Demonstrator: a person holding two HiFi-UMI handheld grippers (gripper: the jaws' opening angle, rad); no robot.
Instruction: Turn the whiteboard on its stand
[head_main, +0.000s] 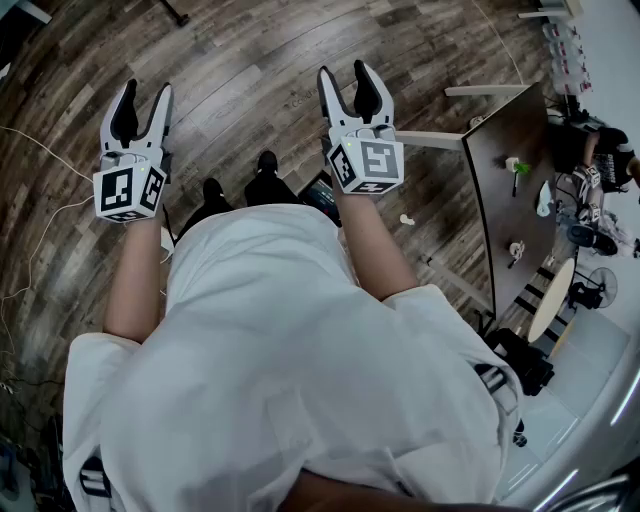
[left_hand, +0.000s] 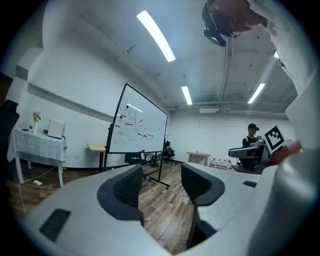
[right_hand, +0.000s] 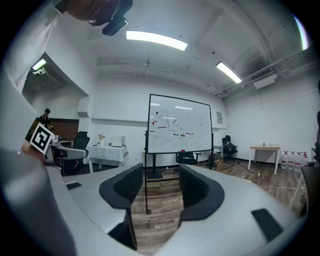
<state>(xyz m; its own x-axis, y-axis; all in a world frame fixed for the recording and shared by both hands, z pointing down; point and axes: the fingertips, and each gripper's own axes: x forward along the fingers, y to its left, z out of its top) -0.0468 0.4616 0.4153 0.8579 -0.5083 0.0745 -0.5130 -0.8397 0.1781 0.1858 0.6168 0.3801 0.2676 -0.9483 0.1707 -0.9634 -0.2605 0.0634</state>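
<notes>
Opening stage of the task, seen from beside the operator. The whiteboard (right_hand: 179, 124) stands on its wheeled stand (right_hand: 146, 192) at the far side of the room, well apart from both tools. It faces the operator, its writing is legible as marks only, and nothing in any view touches it. By that evidence no turning has begun. What appears to remain is the whole job: crossing the wooden floor (head_main: 250, 70), taking hold of the board's frame and swinging it round on the stand. In the right gripper view the board lies almost straight ahead, above the gap between the jaws. In the left gripper view it sits left of centre and at an angle, so the operator seems to stand slightly to the board's right. A cloth-covered table (right_hand: 107, 152) stands near the far wall to the board's left. Both forearms are held out in front of the body, side by side. The left gripper (head_main: 142, 100) and right gripper (head_main: 345, 80) point forward at roughly level height. Each pair of tongs is spread wide and empty, with only floor visible between the pads.
</notes>
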